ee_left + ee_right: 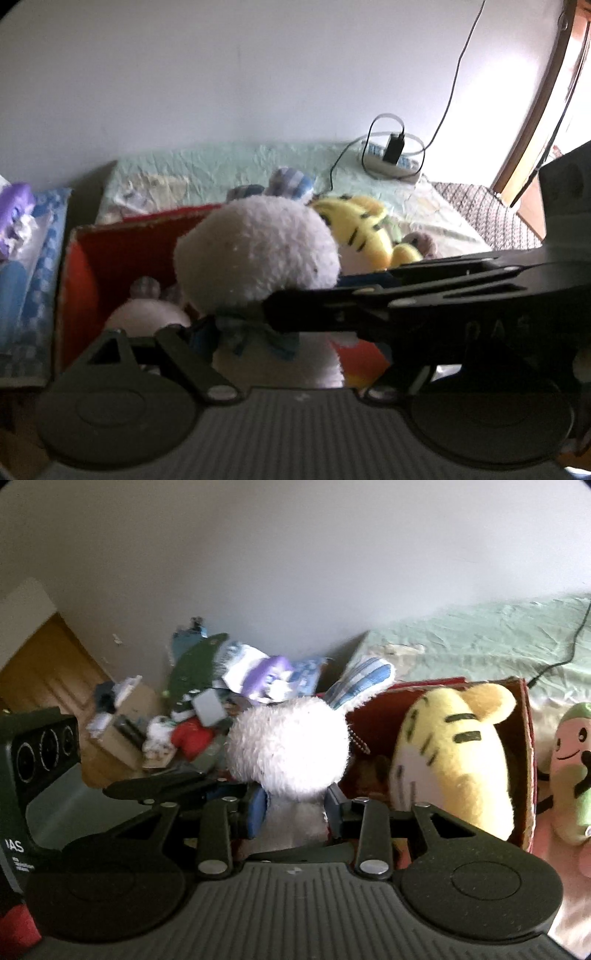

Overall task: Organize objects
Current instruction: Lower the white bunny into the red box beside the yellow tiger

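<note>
Here the right gripper (pixel 295 805) is clamped on the body of a white plush rabbit (pixel 290 747), its 2 blue pads pressing the fur just under the round head. The left gripper (pixel 207 332) sits close beside the same rabbit; whether it grips I cannot tell. Just right of the rabbit a yellow striped tiger plush (pixel 454 760) leans in a red cardboard box (pixel 526 738). Farther right a pink and green plush (pixel 570 771) lies on the pale green bedsheet (pixel 480 653)
</note>
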The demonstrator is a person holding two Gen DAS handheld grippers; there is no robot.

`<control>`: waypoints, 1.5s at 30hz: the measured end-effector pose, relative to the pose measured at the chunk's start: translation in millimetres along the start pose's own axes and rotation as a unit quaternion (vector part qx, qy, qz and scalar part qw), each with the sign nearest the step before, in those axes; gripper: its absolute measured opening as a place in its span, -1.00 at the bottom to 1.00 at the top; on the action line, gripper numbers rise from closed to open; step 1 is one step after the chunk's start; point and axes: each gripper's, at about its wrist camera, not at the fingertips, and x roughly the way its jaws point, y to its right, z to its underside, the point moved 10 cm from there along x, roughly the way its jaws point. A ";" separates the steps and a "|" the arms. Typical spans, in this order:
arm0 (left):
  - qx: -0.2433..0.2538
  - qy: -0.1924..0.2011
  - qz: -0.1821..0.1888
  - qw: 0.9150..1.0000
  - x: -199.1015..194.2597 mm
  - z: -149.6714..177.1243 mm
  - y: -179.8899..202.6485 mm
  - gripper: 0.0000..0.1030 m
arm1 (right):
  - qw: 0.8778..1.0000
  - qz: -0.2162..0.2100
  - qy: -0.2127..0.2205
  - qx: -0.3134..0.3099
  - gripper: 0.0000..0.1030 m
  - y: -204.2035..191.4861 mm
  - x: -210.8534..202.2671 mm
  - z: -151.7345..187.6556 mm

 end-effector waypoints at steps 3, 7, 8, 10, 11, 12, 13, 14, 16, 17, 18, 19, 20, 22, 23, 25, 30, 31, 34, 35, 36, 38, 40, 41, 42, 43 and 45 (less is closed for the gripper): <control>0.000 -0.018 0.010 1.000 16.6 4.8 -1.9 0.56 | 0.999 0.035 -0.016 0.000 -0.30 14.0 14.5 4.4; 0.009 -0.040 0.017 0.999 34.4 11.4 -2.3 0.51 | 0.996 0.075 -0.040 -0.014 -0.33 25.5 23.7 9.5; 0.013 -0.044 0.018 0.999 38.7 12.2 -2.7 0.51 | 0.996 0.079 -0.045 -0.015 -0.34 27.1 24.2 10.4; 0.022 -0.052 0.018 0.998 46.0 15.1 -1.4 0.52 | 0.995 0.085 -0.056 -0.018 -0.37 29.6 26.0 12.4; 0.027 -0.057 0.018 0.998 49.4 16.3 -1.2 0.53 | 0.994 0.090 -0.061 -0.024 -0.38 30.0 26.9 12.4; 0.032 -0.063 0.017 0.997 52.7 17.8 -1.2 0.54 | 0.993 0.093 -0.066 -0.031 -0.39 29.1 27.2 13.2; 0.038 -0.069 0.016 0.997 56.4 19.7 -0.7 0.55 | 0.992 0.095 -0.072 -0.035 -0.39 28.6 27.3 13.6; 0.044 -0.073 0.014 0.996 59.2 21.0 0.2 0.55 | 0.992 0.096 -0.077 -0.036 -0.39 28.8 26.5 14.2; 0.057 -0.075 0.015 0.995 59.3 23.1 3.8 0.57 | 0.991 0.093 -0.090 -0.032 -0.42 33.4 23.8 17.5; 0.061 -0.076 0.014 0.995 59.7 24.8 4.9 0.57 | 0.991 0.091 -0.093 -0.029 -0.42 34.5 24.2 18.0; 0.060 -0.076 0.012 0.995 59.9 25.7 5.4 0.57 | 0.991 0.090 -0.095 -0.027 -0.42 34.8 25.3 17.8; 0.057 -0.078 0.013 0.995 60.1 25.7 4.9 0.57 | 0.991 0.091 -0.097 -0.025 -0.42 34.2 27.5 18.3; 0.054 -0.082 0.015 0.995 60.6 25.6 3.7 0.57 | 0.991 0.091 -0.099 -0.024 -0.41 33.8 29.3 18.7; 0.050 -0.085 0.015 0.995 60.3 25.4 1.4 0.57 | 0.991 0.088 -0.101 -0.020 -0.41 32.8 32.3 20.1; 0.051 -0.086 0.011 0.995 59.7 25.9 0.2 0.57 | 0.991 0.085 -0.101 -0.017 -0.40 32.2 33.1 20.4; 0.051 -0.086 0.005 0.995 58.1 25.9 -1.5 0.57 | 0.992 0.079 -0.096 -0.008 -0.38 30.6 31.3 21.0; 0.052 -0.078 -0.010 0.996 50.2 23.9 -4.5 0.57 | 0.995 0.064 -0.081 0.013 -0.36 30.2 19.3 20.8; 0.047 -0.078 -0.012 0.996 50.3 22.9 -6.0 0.57 | 0.995 0.062 -0.077 0.020 -0.36 31.4 16.2 20.5; 0.035 -0.092 -0.028 0.995 56.5 22.7 -12.5 0.57 | 0.996 0.055 -0.058 0.045 -0.36 34.9 7.2 16.1; 0.032 -0.097 -0.035 0.994 58.9 22.9 -14.0 0.57 | 0.996 0.051 -0.050 0.055 -0.36 35.8 5.1 13.5; 0.028 -0.103 -0.040 0.993 61.1 23.5 -15.4 0.57 | 0.996 0.046 -0.041 0.065 -0.37 36.9 3.3 11.1; 0.019 -0.110 -0.043 0.993 62.6 24.3 -17.1 0.56 | 0.995 0.043 -0.025 0.081 -0.39 38.5 3.2 7.4; 0.014 -0.117 -0.050 0.992 63.2 24.5 -18.6 0.56 | 0.995 0.045 -0.017 0.088 -0.40 39.0 6.2 7.1; 0.013 -0.120 -0.054 0.991 63.7 24.8 -19.1 0.57 | 0.995 0.045 -0.016 0.089 -0.41 38.8 8.8 8.2; 0.013 -0.123 -0.059 0.991 63.8 25.2 -19.2 0.58 | 0.995 0.049 -0.018 0.087 -0.45 39.4 11.5 9.5; 0.015 -0.124 -0.064 0.990 63.7 25.8 -18.7 0.60 | 0.995 0.057 -0.021 0.084 -0.53 40.7 13.3 10.9; 0.018 -0.126 -0.073 0.989 65.1 25.3 -19.0 0.62 | 0.995 0.069 -0.023 0.072 -0.57 41.8 15.0 14.0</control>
